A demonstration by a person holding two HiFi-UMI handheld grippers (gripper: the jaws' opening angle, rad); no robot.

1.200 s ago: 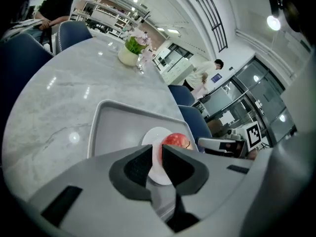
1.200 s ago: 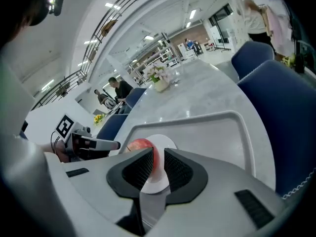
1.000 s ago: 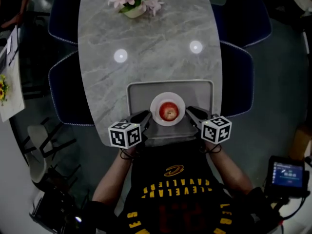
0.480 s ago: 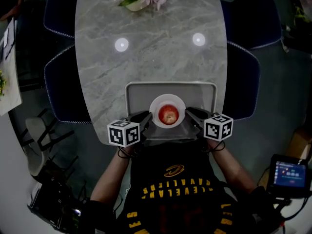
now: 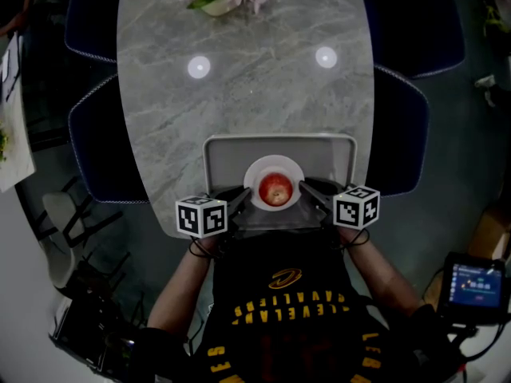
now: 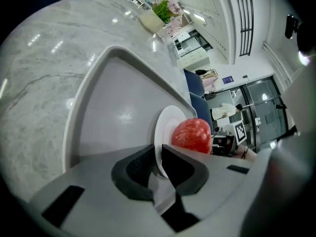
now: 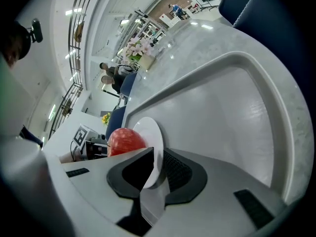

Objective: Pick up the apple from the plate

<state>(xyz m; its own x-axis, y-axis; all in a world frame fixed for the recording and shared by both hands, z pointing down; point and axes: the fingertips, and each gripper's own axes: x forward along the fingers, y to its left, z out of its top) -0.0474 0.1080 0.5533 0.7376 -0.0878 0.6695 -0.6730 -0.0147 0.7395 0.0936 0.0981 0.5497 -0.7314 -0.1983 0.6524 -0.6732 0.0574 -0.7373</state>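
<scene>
Head view: red apple [image 5: 276, 188] on a white plate [image 5: 274, 163] (by the tray's [image 5: 223, 154] near edge); left gripper [image 5: 243, 197] and right gripper [image 5: 306, 188] each clamp its rim.

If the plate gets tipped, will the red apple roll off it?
Probably yes: the apple is round and sits loose on the shallow white plate, with nothing holding it. It looks smooth, so it may slip too. The left gripper and right gripper each hold the plate's rim between their jaws, so uneven lifting could tilt it.

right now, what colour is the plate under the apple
The plate is white, clearest in the left gripper view.
</scene>
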